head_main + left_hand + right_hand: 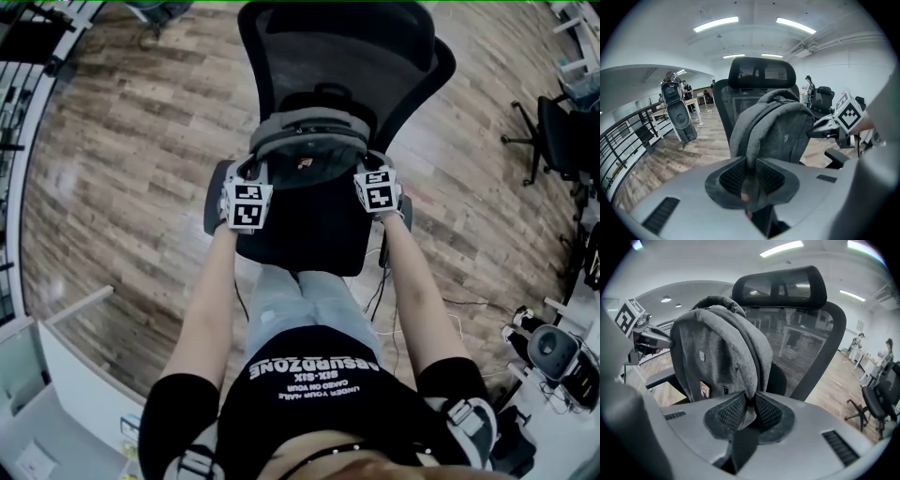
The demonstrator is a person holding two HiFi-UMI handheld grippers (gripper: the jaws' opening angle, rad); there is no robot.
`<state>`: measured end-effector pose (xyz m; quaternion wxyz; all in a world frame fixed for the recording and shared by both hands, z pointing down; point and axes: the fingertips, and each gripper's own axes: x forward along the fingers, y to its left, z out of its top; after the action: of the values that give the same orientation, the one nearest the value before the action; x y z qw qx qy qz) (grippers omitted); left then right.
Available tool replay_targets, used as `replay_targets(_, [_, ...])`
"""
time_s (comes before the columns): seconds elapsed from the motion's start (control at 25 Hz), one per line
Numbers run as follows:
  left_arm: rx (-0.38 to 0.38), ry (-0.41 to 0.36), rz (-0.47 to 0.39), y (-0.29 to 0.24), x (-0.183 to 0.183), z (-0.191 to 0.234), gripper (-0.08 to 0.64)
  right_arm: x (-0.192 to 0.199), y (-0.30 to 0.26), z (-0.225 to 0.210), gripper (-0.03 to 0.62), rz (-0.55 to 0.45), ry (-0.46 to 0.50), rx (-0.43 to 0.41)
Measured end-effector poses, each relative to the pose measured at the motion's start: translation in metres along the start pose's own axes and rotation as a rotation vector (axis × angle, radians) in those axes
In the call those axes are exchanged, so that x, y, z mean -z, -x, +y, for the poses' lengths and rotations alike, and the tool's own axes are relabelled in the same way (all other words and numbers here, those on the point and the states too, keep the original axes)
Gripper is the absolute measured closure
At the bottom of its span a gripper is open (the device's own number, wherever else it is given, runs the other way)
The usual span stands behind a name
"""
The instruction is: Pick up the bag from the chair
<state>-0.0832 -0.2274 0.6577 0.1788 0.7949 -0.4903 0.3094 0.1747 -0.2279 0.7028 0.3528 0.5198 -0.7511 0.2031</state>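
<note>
Bag of soft grey fabric stood on the black mesh chair at frame centre; left gripper and right gripper each had ribbed fingers clamped on its padded edge.

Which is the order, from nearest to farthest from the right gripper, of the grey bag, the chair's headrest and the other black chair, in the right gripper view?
1. grey bag: its fabric sits between the jaws, centre left.
2. headrest: behind the bag, at the top.
3. other black chair: far back on the floor, right edge.
</note>
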Motion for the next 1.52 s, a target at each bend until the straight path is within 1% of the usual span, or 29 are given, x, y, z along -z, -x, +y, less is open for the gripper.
replay_targets(0.16, [0.032,0.043,0.043,0.008,0.003,-0.002,0.491,0.000,0.006,0.002,0.529,0.022,0.039,0.002])
replay_targets(0.28, [0.026,0.016,0.059,0.013,0.003,-0.002,0.491,-0.002,0.010,0.004,0.530,0.030,0.041,-0.007])
replay_targets(0.4, [0.005,-0.017,0.049,0.018,0.005,-0.003,0.491,-0.003,0.012,0.004,0.531,0.032,0.035,-0.015])
replay_targets(0.64, [-0.022,-0.008,0.042,0.024,0.002,-0.001,0.491,-0.010,0.023,0.009,0.532,0.029,0.040,-0.016])
replay_targets(0.76, [-0.027,-0.004,0.024,0.029,-0.002,0.004,0.492,-0.017,0.029,0.013,0.532,0.022,0.054,-0.003])
replay_targets(1.12, [-0.010,-0.018,-0.011,0.049,-0.006,0.003,0.492,-0.024,0.057,0.020,0.534,0.004,0.032,0.005])
replay_targets(1.36, [-0.030,-0.021,-0.045,0.070,-0.013,0.006,0.492,-0.033,0.076,0.029,0.534,-0.023,0.037,-0.006])
replay_targets(1.52, [-0.037,-0.004,-0.086,0.087,-0.024,0.007,0.492,-0.045,0.093,0.031,0.534,-0.059,0.037,-0.001])
